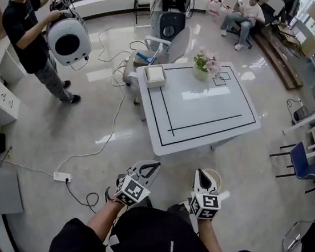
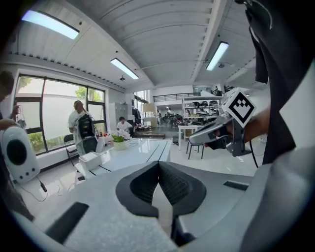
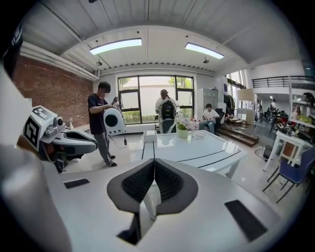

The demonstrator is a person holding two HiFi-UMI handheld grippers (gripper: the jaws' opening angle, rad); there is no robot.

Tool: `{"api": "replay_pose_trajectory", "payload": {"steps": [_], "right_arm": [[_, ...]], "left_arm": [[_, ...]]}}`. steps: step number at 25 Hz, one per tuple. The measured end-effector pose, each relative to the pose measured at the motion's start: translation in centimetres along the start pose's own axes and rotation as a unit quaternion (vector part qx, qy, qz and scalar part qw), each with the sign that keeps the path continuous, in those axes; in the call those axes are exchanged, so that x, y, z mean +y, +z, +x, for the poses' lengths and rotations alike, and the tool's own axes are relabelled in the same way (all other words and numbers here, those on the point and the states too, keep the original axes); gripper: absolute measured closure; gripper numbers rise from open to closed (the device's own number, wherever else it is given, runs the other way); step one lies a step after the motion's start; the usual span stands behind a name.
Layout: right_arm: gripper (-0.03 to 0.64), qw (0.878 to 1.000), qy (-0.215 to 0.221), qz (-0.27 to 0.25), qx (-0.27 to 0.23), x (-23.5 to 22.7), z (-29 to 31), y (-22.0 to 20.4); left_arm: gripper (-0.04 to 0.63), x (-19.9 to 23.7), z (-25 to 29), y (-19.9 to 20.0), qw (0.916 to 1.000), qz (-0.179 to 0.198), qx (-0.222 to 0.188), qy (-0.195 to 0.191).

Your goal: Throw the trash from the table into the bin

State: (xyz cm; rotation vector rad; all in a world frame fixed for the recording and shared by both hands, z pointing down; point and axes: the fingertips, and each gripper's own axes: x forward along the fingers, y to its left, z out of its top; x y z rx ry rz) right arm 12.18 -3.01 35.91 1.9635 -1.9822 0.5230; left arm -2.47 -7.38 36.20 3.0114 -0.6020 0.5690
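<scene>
Two grippers sit low at the near edge of the head view, both empty. The left gripper (image 1: 153,166) has its jaws pressed together with nothing between them, and the right gripper (image 1: 201,174) is closed the same way on nothing.

Both point toward the table (image 1: 201,111), which lies on the far side of them and well apart across open floor. Its long side runs left to right.

No loose scrap is plain to see on the tabletop. What stands there is a white square container (image 1: 155,74) at the far left corner, a flower pot (image 1: 201,72) just right of it along the far edge, and some outlined squares drawn beside the pot. Whether the container holds the trash or serves as the bin cannot be told from here. It looks roughly square, so no long axis sets the approach.

A pale round rim (image 1: 215,177) shows on the floor just beside the right gripper. It may be a bin, but too little of it is visible to be sure.

Judging by the layout, the container lies far and slightly right of the left gripper, which is the nearer of the two. The right gripper faces the middle of the near edge, closer to the pot's side.
</scene>
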Motion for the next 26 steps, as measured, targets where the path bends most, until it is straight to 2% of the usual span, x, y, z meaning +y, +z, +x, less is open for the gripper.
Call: {"api": "replay_pose_trajectory", "payload": {"steps": [3,6,10,19,26], "right_arm": [[0.606,1.0,0.009,-0.004,-0.026,0.3,0.2,2.3],[0.606,0.999,0.016,-0.004,-0.048,1.5,0.2,3.8],[0.606,0.998,0.023,-0.004,-0.061,2.9,-0.3,4.4],[0.606,0.998,0.015,-0.009,-0.059,3.3,-1.6,3.7],[0.607,0.997,0.013,-0.011,-0.07,4.2,-1.5,4.7]], "left_arm": [[0.589,0.0,-0.4,2.8,0.9979,-0.033,-0.048,0.027],[0.589,-1.1,0.1,4.5,0.995,-0.064,-0.074,0.017],[0.589,-2.4,0.6,6.2,0.9958,-0.042,-0.082,-0.005],[0.589,-2.8,0.2,5.7,0.995,-0.05,-0.087,-0.006],[0.589,-2.1,0.0,5.8,0.9948,-0.035,-0.096,-0.009]]}}
